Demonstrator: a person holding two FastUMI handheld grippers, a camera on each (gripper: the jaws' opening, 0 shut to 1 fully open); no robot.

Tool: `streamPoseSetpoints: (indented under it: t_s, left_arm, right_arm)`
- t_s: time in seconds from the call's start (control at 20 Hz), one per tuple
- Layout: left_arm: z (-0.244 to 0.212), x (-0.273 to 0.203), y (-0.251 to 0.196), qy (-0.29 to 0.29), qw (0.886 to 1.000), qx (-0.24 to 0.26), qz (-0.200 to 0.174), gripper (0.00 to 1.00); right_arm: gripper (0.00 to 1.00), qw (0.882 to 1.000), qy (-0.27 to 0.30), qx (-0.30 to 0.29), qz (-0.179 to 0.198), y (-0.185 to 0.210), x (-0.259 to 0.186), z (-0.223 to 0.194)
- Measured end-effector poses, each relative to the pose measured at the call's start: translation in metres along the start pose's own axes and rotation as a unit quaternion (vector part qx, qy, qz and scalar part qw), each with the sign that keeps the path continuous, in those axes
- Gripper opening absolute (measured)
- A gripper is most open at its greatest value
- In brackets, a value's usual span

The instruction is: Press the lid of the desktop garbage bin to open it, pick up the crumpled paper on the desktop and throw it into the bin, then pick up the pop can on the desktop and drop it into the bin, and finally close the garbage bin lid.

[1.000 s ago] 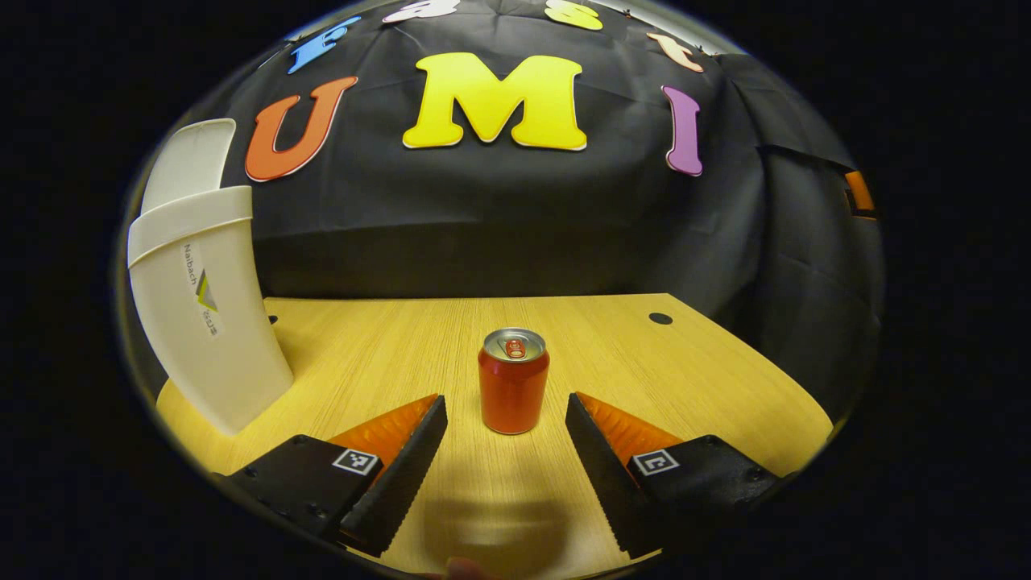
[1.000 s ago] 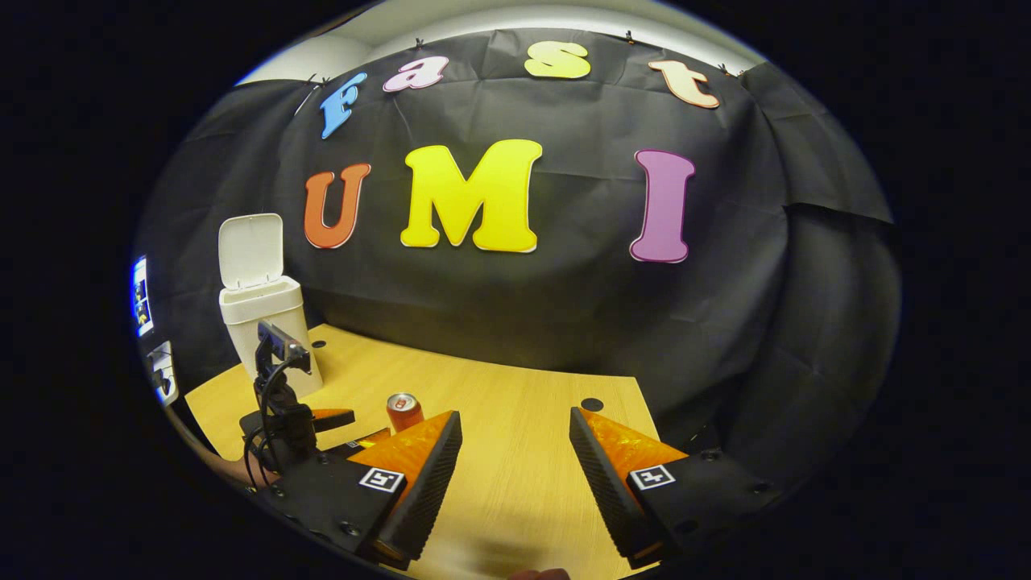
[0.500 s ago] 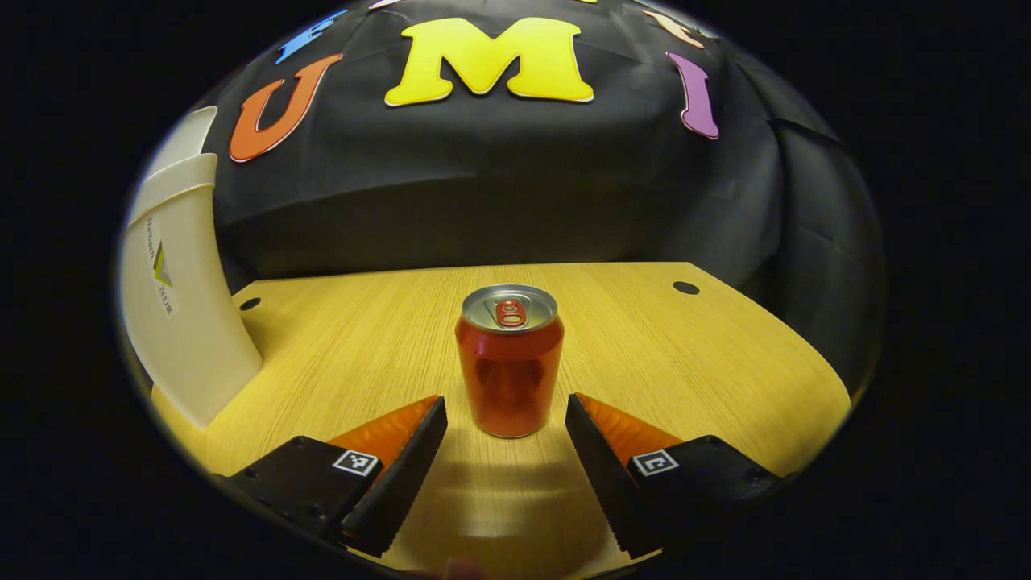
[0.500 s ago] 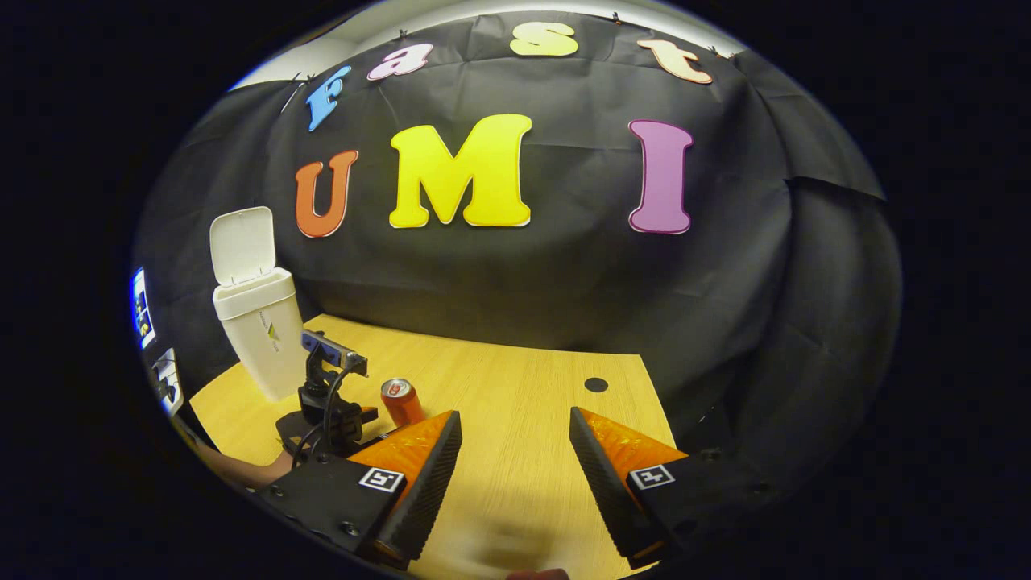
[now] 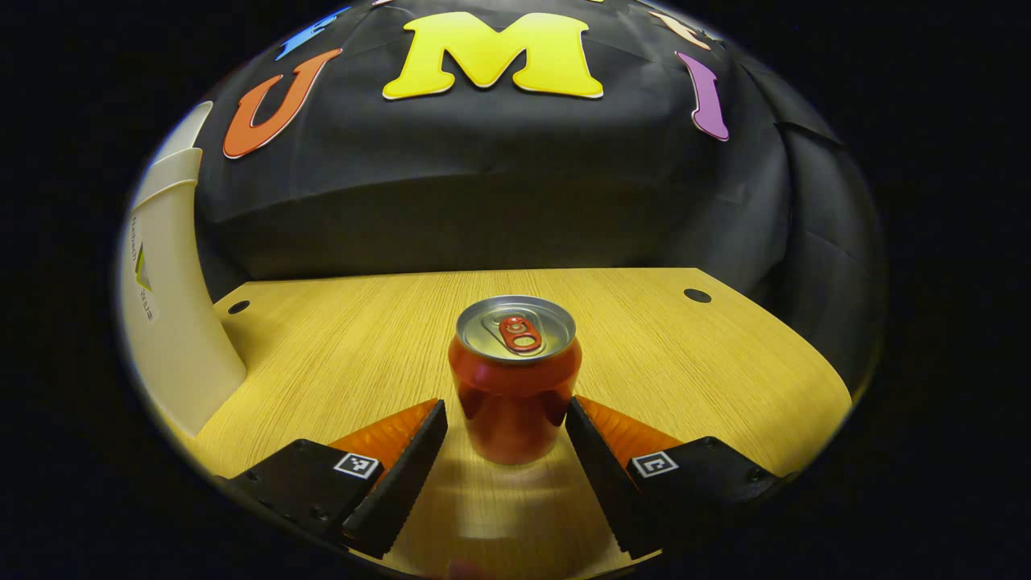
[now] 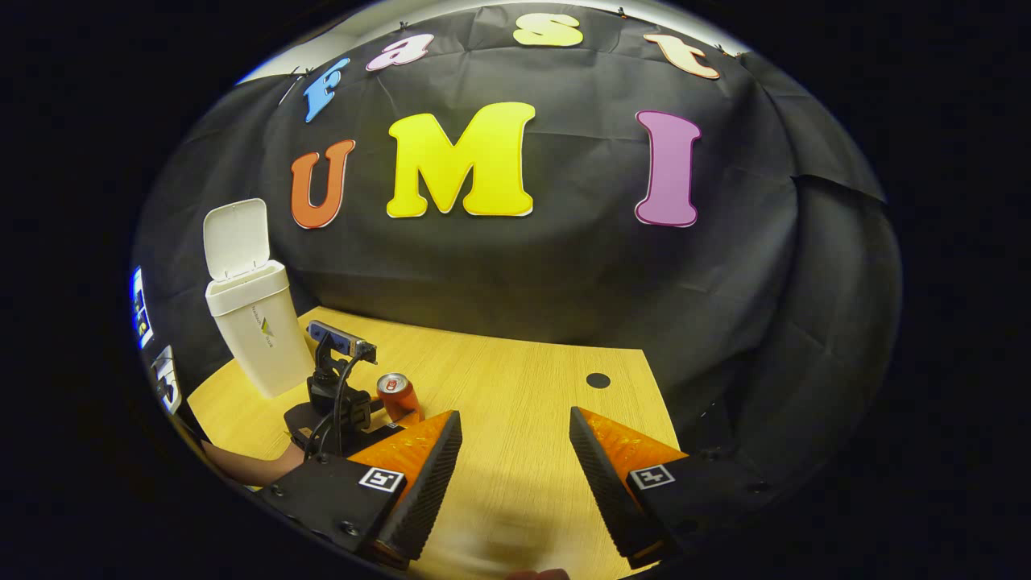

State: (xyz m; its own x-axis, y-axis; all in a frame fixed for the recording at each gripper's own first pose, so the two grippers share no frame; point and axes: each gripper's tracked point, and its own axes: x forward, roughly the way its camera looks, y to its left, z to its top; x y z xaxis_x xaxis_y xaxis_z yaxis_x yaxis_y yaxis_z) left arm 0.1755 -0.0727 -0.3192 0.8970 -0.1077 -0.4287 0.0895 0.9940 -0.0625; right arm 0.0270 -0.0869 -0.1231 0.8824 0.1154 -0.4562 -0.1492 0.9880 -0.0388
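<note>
One pop can [image 5: 515,379], one garbage bin [image 5: 165,314], two grippers. Left gripper [image 5: 506,423] spread wide on the wooden desktop [image 5: 685,362]; the can stands upright between its fingertips, a gap visible on the left side, contact on the right unclear. Against 0.5 s ago, the can sits larger and lower in the left gripper view, now between the fingers rather than ahead of them. Bin at the desktop's far left, lid [image 6: 234,239] raised upright; interior not visible, contents cannot be told. Right gripper [image 6: 515,435] spread apart, pinching nothing, above the desktop and well apart from the can.
</note>
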Motion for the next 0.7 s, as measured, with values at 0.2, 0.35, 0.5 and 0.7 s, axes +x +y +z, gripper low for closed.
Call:
streamPoseSetpoints:
  t_s: [0.2, 0.35, 0.5, 0.7]
  left_arm:
    - [0.0, 0.004, 0.0, 0.003, 1.0, 0.006, -0.006, 0.96]
    - [0.001, 0.006, 0.0, 0.002, 1.0, 0.009, -0.013, 0.89]
    - [0.002, 0.003, 0.004, 0.007, 1.0, 0.008, -0.015, 0.86]
    - [0.022, -0.018, 0.013, -0.007, 1.0, -0.005, -0.015, 0.86]
  right_arm:
    - [0.84, 1.0, 0.0, -0.004, -0.003, 0.006, 0.005, 0.004]
    - [0.84, 1.0, 0.001, -0.002, -0.005, 0.008, 0.002, 0.003]
    - [0.86, 1.0, -0.003, -0.007, -0.005, 0.013, -0.002, 0.007]
    - [0.86, 1.0, -0.012, -0.004, -0.001, 0.023, -0.007, 0.013]
